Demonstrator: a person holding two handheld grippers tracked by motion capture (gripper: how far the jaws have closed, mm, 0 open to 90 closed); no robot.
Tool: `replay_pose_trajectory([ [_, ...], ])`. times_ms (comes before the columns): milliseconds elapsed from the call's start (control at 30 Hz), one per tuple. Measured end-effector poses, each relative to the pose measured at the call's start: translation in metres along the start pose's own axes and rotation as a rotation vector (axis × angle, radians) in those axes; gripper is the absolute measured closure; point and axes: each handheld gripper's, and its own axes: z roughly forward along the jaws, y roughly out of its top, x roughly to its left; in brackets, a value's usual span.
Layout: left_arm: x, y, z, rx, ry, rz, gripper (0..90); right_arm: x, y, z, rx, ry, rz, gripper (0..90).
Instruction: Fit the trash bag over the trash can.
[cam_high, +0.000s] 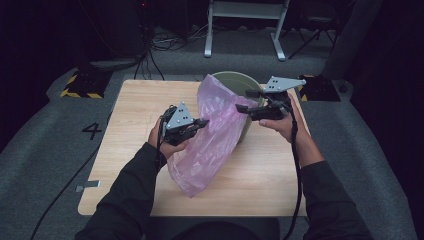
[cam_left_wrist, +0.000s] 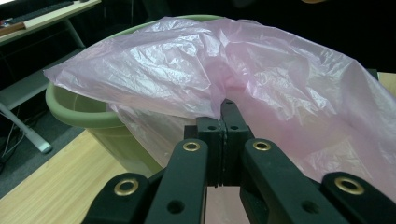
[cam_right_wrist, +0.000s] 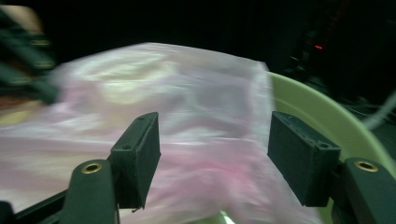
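Right now your left gripper has its jaws clamped on a fold of the pink plastic bag, which drapes from the green bin near the far right corner of the tabletop down toward the near edge. Your right gripper has its jaws wide apart, nothing pinched. Catch the bag's free edge with it, then spread the mouth evenly over the rim. Grey carpet and dark surroundings frame the pale wood.

A light wooden table carries a green bin and pink bag.
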Motion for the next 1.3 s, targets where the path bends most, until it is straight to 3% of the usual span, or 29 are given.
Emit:
replay_pose_trajectory([
  [100,0.0,0.001,0.001,-0.001,-0.003,-0.003,89.3,0.012,0.0,0.005,0.035,0.075,-0.043,32.6],
  [200,0.001,0.004,0.003,-0.002,-0.005,-0.006,89.3,0.02,0.0,0.013,0.06,0.12,-0.063,34.2],
  [267,0.001,0.006,0.004,-0.004,-0.005,-0.006,89.3,0.024,-0.001,0.021,0.086,0.13,-0.082,39.6],
  [333,0.001,0.007,0.005,-0.006,-0.004,-0.006,89.2,0.026,-0.003,0.026,0.108,0.144,-0.106,54.0],
  [567,0.003,0.009,0.003,-0.015,-0.002,-0.019,86.9,0.03,-0.003,0.03,0.096,0.099,-0.161,84.3],
  [667,0.005,0.008,0.001,-0.019,-0.003,-0.028,85.5,0.028,-0.004,0.03,0.086,0.084,-0.155,90.0],
  [867,0.008,0.007,-0.004,-0.022,-0.012,-0.031,81.8,0.02,-0.007,0.029,0.074,0.055,-0.124,90.0],
  [1000,0.011,0.005,-0.011,-0.026,0.014,-0.083,55.4,0.015,-0.008,0.024,0.043,0.026,-0.096,90.0],
  [1100,0.015,0.002,-0.015,-0.001,0.002,-0.131,32.9,0.007,-0.01,0.022,0.038,-0.006,-0.068,90.0],
  [1300,0.018,-0.008,-0.024,-0.001,-0.027,-0.158,26.5,-0.009,-0.015,0.02,0.044,-0.043,0.0,90.0],
])
